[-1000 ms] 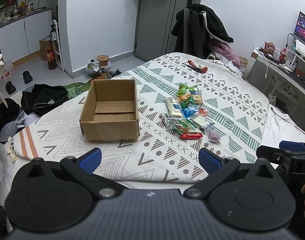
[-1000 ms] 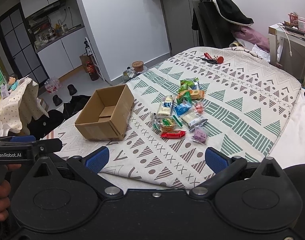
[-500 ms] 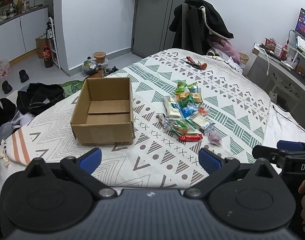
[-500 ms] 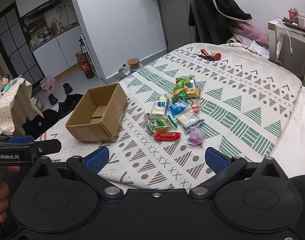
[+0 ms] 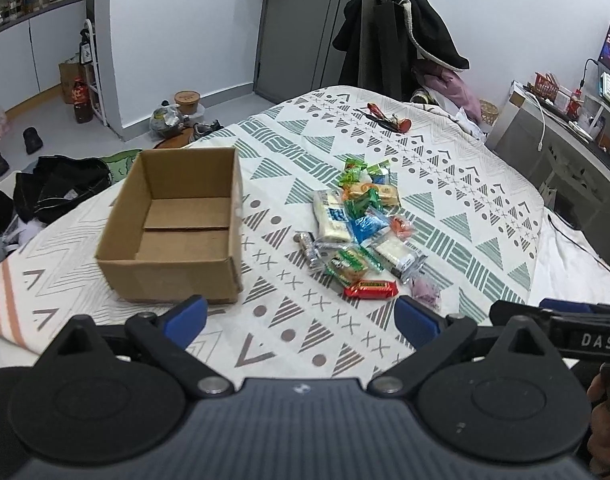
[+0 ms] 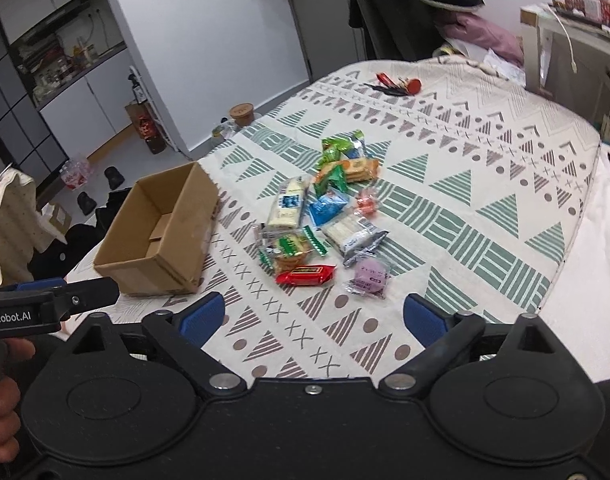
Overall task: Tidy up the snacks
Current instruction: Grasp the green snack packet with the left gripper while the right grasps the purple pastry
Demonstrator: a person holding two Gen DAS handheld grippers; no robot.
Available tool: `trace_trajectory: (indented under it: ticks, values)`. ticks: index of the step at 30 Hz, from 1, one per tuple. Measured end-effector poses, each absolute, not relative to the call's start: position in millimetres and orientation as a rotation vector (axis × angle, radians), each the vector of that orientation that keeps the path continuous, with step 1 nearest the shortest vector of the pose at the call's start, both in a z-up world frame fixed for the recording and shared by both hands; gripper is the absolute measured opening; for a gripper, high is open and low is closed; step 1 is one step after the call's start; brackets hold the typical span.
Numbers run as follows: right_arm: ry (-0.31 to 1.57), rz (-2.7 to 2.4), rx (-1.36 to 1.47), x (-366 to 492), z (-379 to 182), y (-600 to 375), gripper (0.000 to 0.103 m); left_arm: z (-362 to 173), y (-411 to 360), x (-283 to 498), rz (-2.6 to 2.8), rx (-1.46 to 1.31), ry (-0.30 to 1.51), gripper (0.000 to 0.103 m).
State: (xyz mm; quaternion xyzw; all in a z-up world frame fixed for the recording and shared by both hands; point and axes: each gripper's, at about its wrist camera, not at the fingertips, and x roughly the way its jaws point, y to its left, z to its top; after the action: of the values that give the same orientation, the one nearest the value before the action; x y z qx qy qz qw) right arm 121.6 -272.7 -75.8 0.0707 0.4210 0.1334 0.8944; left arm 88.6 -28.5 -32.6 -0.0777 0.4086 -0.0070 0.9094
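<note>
An open, empty cardboard box stands on the patterned bedspread. To its right lies a loose pile of wrapped snacks. A red bar and a purple packet lie nearest me. My left gripper hovers open over the bed's near edge, short of box and pile, holding nothing. My right gripper is just short of the red bar; its jaws are closing, still wide, with nothing between them.
Small red and black items lie at the far end of the bed. A chair draped with dark clothes stands behind it and a desk at the right. Bags, shoes and clothes cover the floor at the left.
Both grippers have moved forward and down toward the bed, so box and snacks look larger and nearer. The right gripper's fingertips have drawn slightly closer together.
</note>
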Motion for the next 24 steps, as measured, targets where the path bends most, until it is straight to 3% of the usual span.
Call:
trace_trajectory:
  ticks: [17,24]
  values:
    - [1.022,0.238,0.266,186.6,-125.8,-282.7,0.064,-74.3,-46.0,158.6,-0.056,-0.175,0.899,0.095]
    - [1.079,0.220,0.304,209.8,-146.0,-286.2,0.059,-94.6,-54.3,190.4,-0.082,-0.158,0.939,0.091]
